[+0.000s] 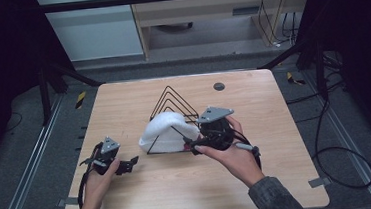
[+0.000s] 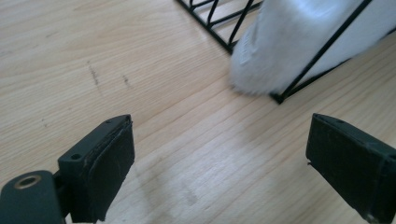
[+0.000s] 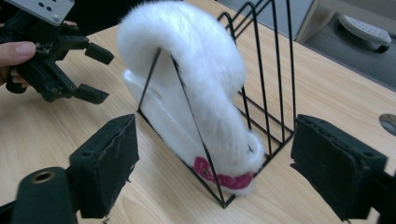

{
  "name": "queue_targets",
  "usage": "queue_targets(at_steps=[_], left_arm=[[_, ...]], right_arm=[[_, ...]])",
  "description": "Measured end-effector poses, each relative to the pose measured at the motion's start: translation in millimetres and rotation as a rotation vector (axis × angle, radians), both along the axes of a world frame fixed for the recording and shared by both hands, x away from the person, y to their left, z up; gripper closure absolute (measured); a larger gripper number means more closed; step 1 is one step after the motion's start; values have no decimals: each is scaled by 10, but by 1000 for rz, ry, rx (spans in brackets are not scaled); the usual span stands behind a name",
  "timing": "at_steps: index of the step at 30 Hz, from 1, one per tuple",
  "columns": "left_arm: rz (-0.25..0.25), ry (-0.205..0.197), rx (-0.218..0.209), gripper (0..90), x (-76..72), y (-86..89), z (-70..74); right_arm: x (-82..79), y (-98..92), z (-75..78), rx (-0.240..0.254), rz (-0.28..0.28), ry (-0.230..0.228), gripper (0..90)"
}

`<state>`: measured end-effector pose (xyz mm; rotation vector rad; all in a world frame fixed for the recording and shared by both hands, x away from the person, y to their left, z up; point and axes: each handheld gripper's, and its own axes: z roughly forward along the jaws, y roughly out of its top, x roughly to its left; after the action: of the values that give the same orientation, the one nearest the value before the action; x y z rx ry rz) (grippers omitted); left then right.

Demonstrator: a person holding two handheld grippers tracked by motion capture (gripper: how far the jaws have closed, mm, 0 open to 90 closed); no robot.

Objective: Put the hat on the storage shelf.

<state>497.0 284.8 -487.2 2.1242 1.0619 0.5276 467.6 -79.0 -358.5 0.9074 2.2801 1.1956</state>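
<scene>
A fluffy white slipper (image 1: 163, 131) (image 3: 196, 79) with a pink patch near its lower end stands on edge in the front slot of a black wire rack (image 1: 173, 103) (image 3: 271, 93) of triangular dividers, mid-table. My right gripper (image 1: 192, 145) (image 3: 215, 168) is open, its jaws either side of the rack's front corner and the slipper's lower end, touching neither. To the left of the rack, my left gripper (image 1: 130, 164) (image 2: 219, 172) is open over bare wood with nothing between its jaws. The left gripper view has the slipper (image 2: 299, 42) and rack corner (image 2: 280, 95) just ahead.
The wooden table (image 1: 123, 104) has a round dark grommet (image 1: 218, 86) near its far edge. Cables (image 1: 338, 162) lie on the floor to the right. A cabinet and white panel stand beyond the table's far side.
</scene>
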Motion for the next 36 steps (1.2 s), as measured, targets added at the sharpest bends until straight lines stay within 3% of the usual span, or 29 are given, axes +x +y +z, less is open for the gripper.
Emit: queue_targets(at_steps=[3, 11, 24, 36], left_arm=[[8, 19, 15, 69, 19, 12, -56], [10, 57, 14, 65, 83, 20, -169], [16, 36, -2, 17, 93, 54, -206], [8, 40, -1, 4, 95, 59, -208]], right_arm=[[-38, -90, -37, -9, -8, 0, 94], [-106, -413, -95, 23, -47, -11, 80], [-307, -881, -245, 6, -132, -29, 119], [-458, -1268, -515, -6, -231, -26, 119]])
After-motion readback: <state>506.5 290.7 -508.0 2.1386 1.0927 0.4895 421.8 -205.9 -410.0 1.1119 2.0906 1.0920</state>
